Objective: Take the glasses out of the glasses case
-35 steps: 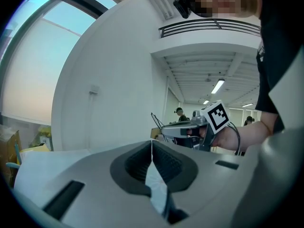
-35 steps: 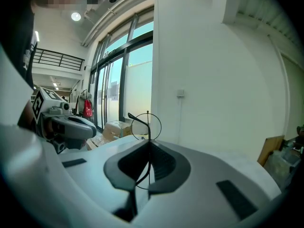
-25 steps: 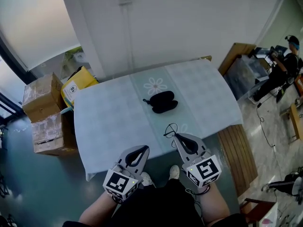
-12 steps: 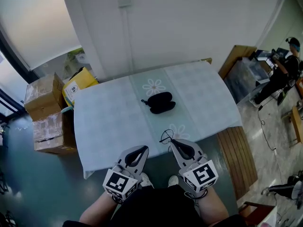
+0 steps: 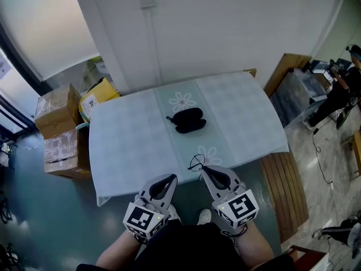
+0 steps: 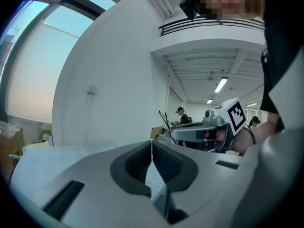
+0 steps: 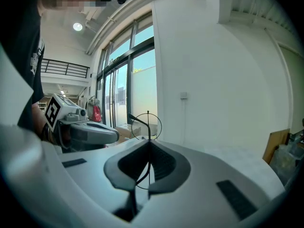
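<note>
A black glasses case (image 5: 188, 119) lies near the middle of the pale checked table (image 5: 130, 145), its two halves showing. My right gripper (image 5: 204, 169) hovers over the table's near edge, shut on thin wire-framed glasses (image 5: 197, 162) that stick out past its tips. In the right gripper view the glasses (image 7: 146, 125) stand up between the closed jaws of the right gripper (image 7: 149, 144). My left gripper (image 5: 172, 178) is beside it, off the table's near edge. In its own view the left gripper (image 6: 152, 144) is shut with nothing in it.
Cardboard boxes (image 5: 59, 134) and a yellow box (image 5: 98, 97) sit on the floor left of the table. A wooden bench (image 5: 285, 191) runs along the right side. A white wall backs the table. A person (image 5: 344, 83) stands far right.
My right gripper has drawn back a little toward me and to the left with the glasses in it. The left gripper has stayed put. The case lies as before.
</note>
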Demonstrator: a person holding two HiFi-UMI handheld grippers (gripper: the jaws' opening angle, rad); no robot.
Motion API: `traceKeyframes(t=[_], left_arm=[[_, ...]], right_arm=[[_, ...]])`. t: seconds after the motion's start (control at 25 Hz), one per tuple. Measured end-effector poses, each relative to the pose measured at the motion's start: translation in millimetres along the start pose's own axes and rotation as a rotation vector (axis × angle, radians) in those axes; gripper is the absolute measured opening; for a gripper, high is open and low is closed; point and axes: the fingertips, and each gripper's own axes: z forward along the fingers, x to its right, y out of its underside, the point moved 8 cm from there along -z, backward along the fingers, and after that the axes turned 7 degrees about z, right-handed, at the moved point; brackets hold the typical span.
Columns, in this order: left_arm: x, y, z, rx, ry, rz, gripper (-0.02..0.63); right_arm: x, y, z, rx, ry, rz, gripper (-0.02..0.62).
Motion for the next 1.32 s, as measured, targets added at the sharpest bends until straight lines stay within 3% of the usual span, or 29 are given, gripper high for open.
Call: traceKeyframes(t=[0.88,1.32], left_arm=[[39,-4,12,-0.011,-0.119,-0.022,0.031],[41,-2,16,-0.011,-0.118,-0.023,0.031]], right_arm=[[25,2,-15,0.001,-0.118,-0.011,0.023],[28,3,-14,0.000,-0.129,-0.008,0.023]])
